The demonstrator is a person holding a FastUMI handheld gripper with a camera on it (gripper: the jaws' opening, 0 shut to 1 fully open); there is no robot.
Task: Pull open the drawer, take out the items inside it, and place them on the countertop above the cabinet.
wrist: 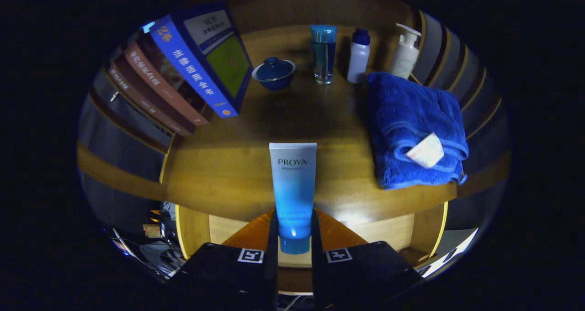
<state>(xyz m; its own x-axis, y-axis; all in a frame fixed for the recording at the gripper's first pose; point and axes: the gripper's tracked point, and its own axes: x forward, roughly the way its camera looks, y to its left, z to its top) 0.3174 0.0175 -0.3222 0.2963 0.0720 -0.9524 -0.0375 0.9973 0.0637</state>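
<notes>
My gripper (294, 231) is shut on a blue-and-white tube (293, 183), with both fingers pressing its lower end near the cap. The tube stands up between the fingers, above the front part of the wooden countertop (228, 165). Below the countertop's front edge the drawer (228, 229) stands open, with its pale inner wall showing either side of the fingers. What lies inside the drawer is hidden by the gripper.
A folded blue towel (411, 128) lies on the countertop ahead to the right. Leaning books (192, 69) stand at the left. At the back are a blue lidded bowl (274, 73), a clear blue bottle (323, 53), a white bottle (358, 55) and a pump bottle (405, 50).
</notes>
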